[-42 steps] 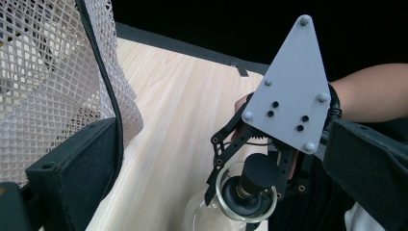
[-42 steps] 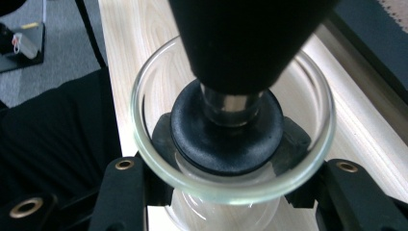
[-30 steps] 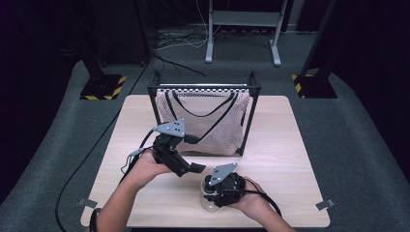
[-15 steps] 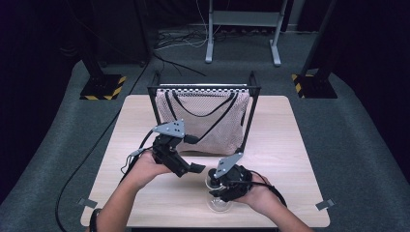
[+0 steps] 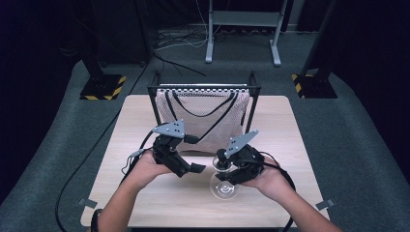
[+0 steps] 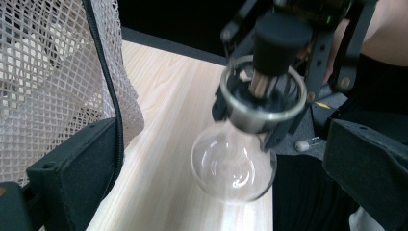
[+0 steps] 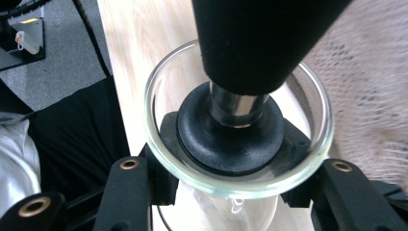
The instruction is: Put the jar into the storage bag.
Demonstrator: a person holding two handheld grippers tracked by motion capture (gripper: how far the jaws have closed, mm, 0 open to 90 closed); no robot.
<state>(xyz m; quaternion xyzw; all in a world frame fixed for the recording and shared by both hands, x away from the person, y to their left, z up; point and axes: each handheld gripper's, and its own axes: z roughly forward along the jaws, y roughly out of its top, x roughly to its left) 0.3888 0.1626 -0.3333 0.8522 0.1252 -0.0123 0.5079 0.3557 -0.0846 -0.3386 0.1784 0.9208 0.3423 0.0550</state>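
A clear round-bellied glass flask point(image 5: 223, 186) with a black stopper point(image 5: 220, 154) hangs tilted above the wooden table point(image 5: 145, 193), its base toward me. My right gripper point(image 5: 227, 168) is shut on its neck; in the right gripper view the jaws clamp just under the glass rim point(image 7: 231, 185), below the stopper point(image 7: 260, 38). My left gripper point(image 5: 189, 169) is held open to the flask's left, beside the mesh bag point(image 5: 203, 116). In the left gripper view the flask point(image 6: 233, 168) sits ahead of the wide-apart jaws, untouched by them.
The white mesh bag with black handles hangs in a black frame point(image 5: 203, 88) at the back middle of the table. In the left gripper view the bag point(image 6: 48, 72) is close on the left. Cables trail off the table's left edge.
The right gripper has lifted the flask off the table and carried it up toward the bag. The left gripper has stayed where it was.
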